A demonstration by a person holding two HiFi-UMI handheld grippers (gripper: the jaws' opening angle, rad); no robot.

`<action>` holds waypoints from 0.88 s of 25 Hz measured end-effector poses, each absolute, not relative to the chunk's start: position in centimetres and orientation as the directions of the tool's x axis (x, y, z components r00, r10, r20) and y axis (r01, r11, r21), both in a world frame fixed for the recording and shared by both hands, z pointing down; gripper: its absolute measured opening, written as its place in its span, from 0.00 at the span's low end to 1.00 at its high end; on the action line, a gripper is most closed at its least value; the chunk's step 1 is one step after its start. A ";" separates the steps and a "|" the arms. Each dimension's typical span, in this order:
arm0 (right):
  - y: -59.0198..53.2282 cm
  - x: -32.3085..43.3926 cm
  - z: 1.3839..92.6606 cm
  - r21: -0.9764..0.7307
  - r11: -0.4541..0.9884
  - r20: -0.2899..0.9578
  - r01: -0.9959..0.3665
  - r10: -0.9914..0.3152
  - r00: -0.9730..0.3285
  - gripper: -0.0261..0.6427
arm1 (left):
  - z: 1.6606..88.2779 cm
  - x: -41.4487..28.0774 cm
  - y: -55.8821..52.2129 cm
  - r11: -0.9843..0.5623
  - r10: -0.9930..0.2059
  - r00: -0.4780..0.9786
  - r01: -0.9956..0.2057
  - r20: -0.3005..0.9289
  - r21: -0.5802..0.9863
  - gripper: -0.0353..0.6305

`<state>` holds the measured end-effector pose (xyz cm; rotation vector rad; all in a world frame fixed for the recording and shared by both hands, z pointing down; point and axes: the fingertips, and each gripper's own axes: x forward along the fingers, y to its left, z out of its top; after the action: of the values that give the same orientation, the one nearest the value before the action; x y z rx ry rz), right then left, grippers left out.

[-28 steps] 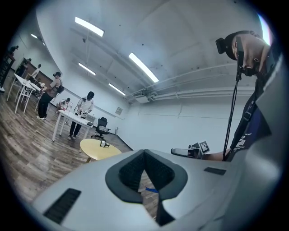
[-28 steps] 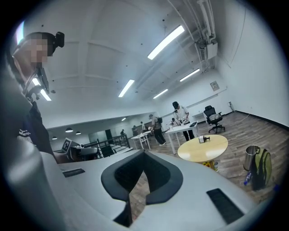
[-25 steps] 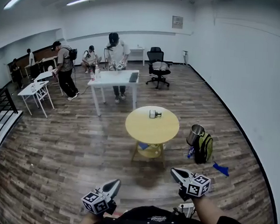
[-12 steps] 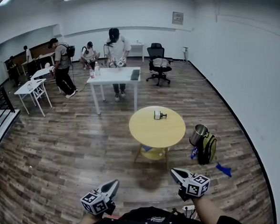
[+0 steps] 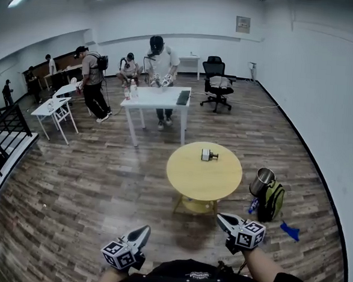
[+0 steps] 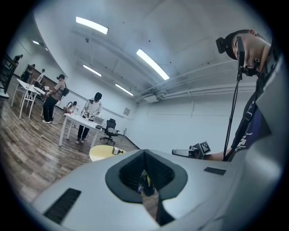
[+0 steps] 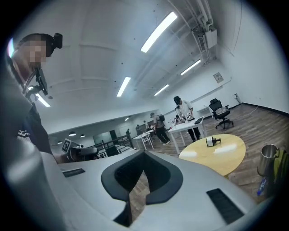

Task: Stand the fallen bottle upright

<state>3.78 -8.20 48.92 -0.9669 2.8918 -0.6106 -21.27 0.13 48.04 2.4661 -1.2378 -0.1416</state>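
Bottle lying near round table far edge, wood floor all around

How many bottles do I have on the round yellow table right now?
1: the fallen bottle lies on its side on the far half of the round yellow table. None looks hidden.

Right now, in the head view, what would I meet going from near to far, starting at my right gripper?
right gripper → round yellow table → fallen bottle → white table → office chair
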 end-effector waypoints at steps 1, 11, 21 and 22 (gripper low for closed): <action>-9.6 4.9 48.6 -0.369 0.737 0.090 -0.567 -0.578 -0.811 0.03 | 47.7 -20.1 -1.1 -0.537 -0.796 0.601 -0.757 0.072 0.373 0.08; -20.5 15.6 46.6 -0.292 0.782 0.082 -0.550 -0.552 -0.829 0.03 | 46.2 -8.6 -11.8 -0.536 -0.805 0.591 -0.763 0.055 0.361 0.08; -28.0 17.9 49.3 -0.305 0.751 0.121 -0.585 -0.579 -0.806 0.03 | 48.3 -6.3 -20.9 -0.560 -0.773 0.631 -0.730 0.070 0.392 0.08; -29.0 17.4 49.4 -0.305 0.746 0.124 -0.592 -0.585 -0.802 0.03 | 48.4 -6.7 -22.0 -0.567 -0.768 0.638 -0.723 0.065 0.395 0.08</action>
<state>17.42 -29.00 49.39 -0.9956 2.9545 -0.5266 -6.72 -22.04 48.41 2.4744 -1.1817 -0.1591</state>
